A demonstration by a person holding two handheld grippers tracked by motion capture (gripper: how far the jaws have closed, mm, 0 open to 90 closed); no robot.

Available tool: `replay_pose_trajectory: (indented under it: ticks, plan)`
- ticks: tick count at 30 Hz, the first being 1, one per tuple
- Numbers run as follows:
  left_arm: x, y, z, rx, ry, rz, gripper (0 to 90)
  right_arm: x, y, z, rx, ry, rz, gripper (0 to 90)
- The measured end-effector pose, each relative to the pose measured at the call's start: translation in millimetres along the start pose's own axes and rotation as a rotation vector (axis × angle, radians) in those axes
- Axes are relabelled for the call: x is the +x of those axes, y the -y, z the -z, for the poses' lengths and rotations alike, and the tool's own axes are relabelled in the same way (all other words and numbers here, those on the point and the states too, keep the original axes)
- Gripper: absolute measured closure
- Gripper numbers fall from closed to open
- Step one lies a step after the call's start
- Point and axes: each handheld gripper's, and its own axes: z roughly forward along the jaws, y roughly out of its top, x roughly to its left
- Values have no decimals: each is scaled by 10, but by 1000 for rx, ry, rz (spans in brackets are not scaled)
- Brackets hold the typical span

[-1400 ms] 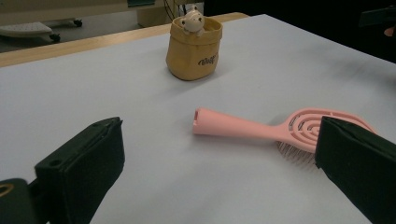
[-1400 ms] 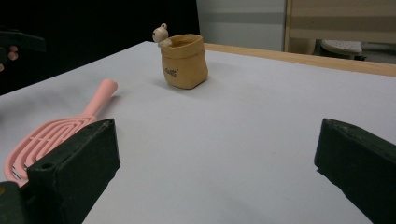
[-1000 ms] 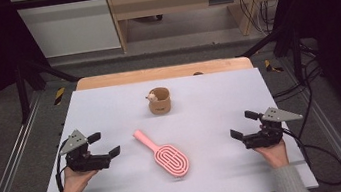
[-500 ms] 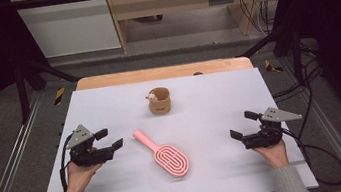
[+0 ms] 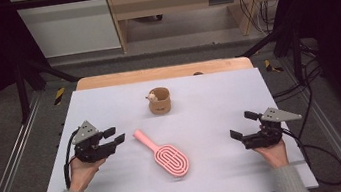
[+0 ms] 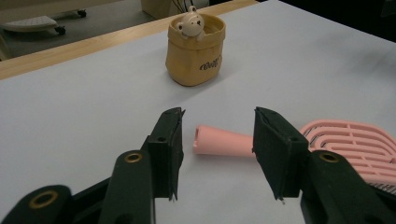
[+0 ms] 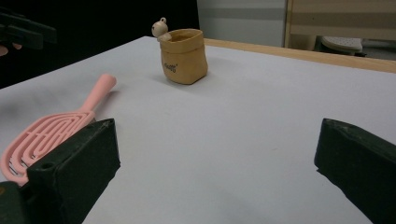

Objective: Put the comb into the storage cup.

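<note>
So we're at the reach-in stage here: the left gripper (image 5: 114, 138) sits just left of the pink hairbrush (image 5: 162, 154), lined up on the handle tip, and its jaws have just been closing, though in the left gripper view the handle end (image 6: 223, 141) lies a bit beyond them, not yet between, so nothing is pinched and they're still parted about halfway. The brush lies flat on the worktop (image 5: 209, 100), handle pointing up-left toward that gripper and the slotted head down-right, nearer our edge. The right gripper (image 5: 241, 126) rests well to the right of the brush with its jaws spread wide and holding nothing. Our read is that the next move needs the left hand to nudge forward so the handle slides between the jaws before they finish clamping, otherwise they'll snap shut on air or push the brush away. Beyond the brush, toward the far edge, stands a small tan pouch-style cup (image 5: 159, 100) with a little bear figure (image 5: 151, 97) peeking over its rim; we can't see whether anything else is inside.
</note>
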Motion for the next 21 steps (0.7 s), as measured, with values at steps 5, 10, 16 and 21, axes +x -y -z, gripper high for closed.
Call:
replay_pose_trajectory:
  ticks: [5, 10, 16, 21]
  plan:
    - [-5, -30, -42, 16, -3, -6, 588, 0, 0, 0, 1, 3, 0, 5]
    - [-23, -59, -99, 31, 0, -12, 647, 0, 1, -1, 1, 5, 2, 5]
    - [-50, -92, -163, 46, 7, -19, 722, 0, 2, -2, 2, 5, 2, 6]
    - [-75, -120, -232, 62, -3, -29, 745, -1, 3, -4, 3, 4, 3, 5]
